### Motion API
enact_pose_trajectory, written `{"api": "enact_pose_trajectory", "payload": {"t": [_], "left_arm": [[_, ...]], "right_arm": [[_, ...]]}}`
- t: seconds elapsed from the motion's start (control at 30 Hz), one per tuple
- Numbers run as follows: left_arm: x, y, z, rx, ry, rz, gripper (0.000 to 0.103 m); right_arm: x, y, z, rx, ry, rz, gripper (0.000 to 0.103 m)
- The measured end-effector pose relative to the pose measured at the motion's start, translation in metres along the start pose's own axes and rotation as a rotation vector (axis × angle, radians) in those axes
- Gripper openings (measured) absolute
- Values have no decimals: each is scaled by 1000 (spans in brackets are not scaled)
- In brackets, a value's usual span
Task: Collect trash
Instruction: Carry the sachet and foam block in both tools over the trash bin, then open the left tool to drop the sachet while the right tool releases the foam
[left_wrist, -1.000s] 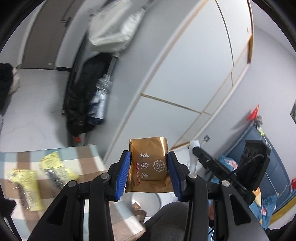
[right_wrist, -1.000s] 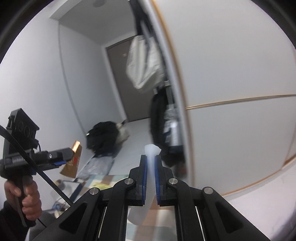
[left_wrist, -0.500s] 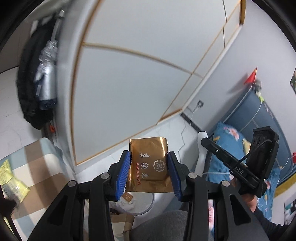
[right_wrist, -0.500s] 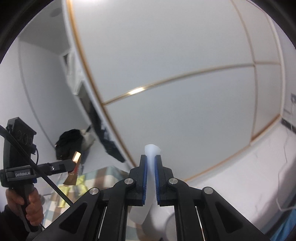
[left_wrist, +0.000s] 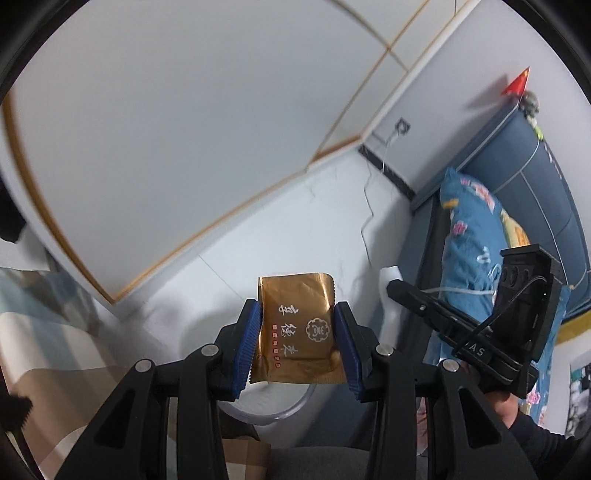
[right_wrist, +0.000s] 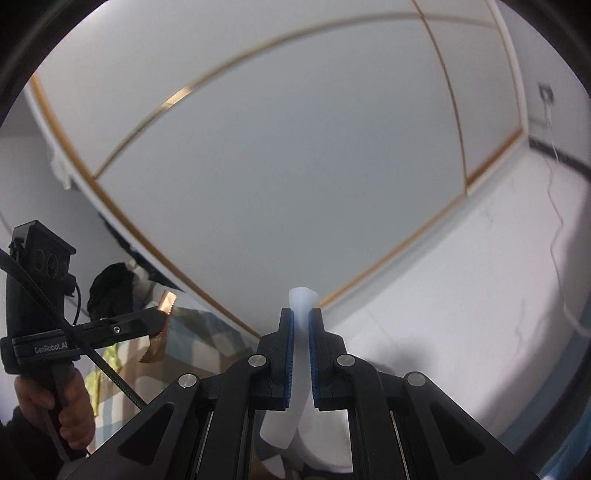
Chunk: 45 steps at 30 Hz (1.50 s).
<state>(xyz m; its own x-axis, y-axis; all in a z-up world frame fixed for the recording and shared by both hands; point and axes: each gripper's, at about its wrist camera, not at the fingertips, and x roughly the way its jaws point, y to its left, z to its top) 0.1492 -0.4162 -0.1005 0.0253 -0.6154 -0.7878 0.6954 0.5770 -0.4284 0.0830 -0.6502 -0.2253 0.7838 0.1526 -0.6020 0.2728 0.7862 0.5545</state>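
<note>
My left gripper (left_wrist: 298, 325) is shut on a gold snack wrapper (left_wrist: 297, 328) with white characters, held upright above a white round bin (left_wrist: 266, 406) with a clear rim below it. The same wrapper (right_wrist: 159, 328) shows at the left gripper's tips in the right wrist view. My right gripper (right_wrist: 302, 321) is shut on a white plastic strip (right_wrist: 295, 369), the edge of a white bag, that hangs down between the fingers. The right gripper (left_wrist: 402, 291) also shows at the right in the left wrist view, beside the bin.
A checked tablecloth (left_wrist: 48, 354) covers a table at lower left, with yellow wrappers (right_wrist: 107, 365) on it. A white wardrobe (left_wrist: 184, 129) with gold trim fills the background. A blue bed with a floral pillow (left_wrist: 476, 236) stands at right. A white cable (left_wrist: 369, 206) runs along the floor.
Both grippers have swung right, away from the table and doorway, towards the wardrobe and bed. The bin now sits under the held wrapper. Both grips are unchanged.
</note>
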Motion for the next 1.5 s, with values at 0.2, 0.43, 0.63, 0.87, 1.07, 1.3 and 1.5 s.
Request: {"api": "enact_pose_trajectory", "payload": {"t": [0.2,0.43,0.63,0.87,1.07,1.3,1.5], "left_arm": [[52,8,-8,-7,160,7,36],[95,18,-17,-58,312,3,36],[123,29,-25,-99,402,23,36],[143,39,-31,-133,488,30,36],[146,50,-35,-192,513,26,36],[152,51,-37,-221,539,35,44],[157,52,-39,-239,562,35,44]], "right_arm": [[34,-40,-29,102,69,-6,7],[72,-68,-61,185,157,-19,8],[92,-78,-81,238,221,-40,8],[109,-84,-109,253,308,-64,15],[114,-92,-117,276,366,-98,22],[112,-96,-123,284,389,-122,22],[101,-95,-114,278,342,-147,25]]}}
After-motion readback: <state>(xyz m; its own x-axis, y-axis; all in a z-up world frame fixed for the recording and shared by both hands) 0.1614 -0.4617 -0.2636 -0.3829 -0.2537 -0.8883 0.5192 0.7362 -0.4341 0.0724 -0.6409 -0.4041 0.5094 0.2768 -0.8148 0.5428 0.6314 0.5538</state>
